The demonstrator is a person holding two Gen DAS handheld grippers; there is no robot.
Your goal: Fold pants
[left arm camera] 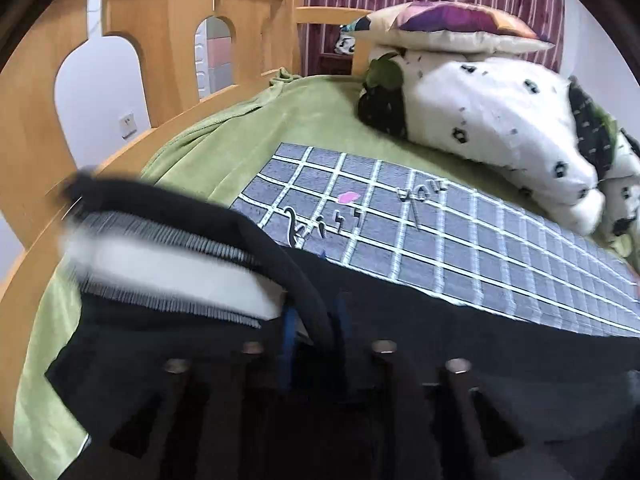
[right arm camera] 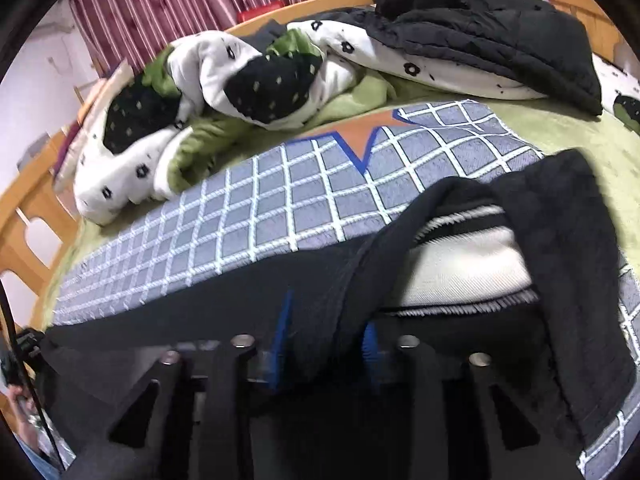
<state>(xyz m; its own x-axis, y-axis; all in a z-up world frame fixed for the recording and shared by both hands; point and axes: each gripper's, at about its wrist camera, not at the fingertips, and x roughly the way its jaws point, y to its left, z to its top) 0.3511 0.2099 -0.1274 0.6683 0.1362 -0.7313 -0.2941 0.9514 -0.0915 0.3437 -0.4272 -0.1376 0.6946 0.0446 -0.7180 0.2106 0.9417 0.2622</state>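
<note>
Rumpled quilt [right arm camera: 160,148] and black jacket [right arm camera: 492,32] (heaped) crowd pants [right arm camera: 348,280].

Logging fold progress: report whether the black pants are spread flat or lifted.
Lifted, partly. The black pants hang from the right gripper and left gripper, white lining showing; the rest lies on the checked mat.

The pants [right arm camera: 460,264] lie on the checked mat [right arm camera: 248,216], which lies on the bed sheet [left arm camera: 256,120]. Behind the mat lies the crumpled quilt [right arm camera: 224,80]. A jacket [right arm camera: 480,24] lies on the quilt, to the right.
</note>
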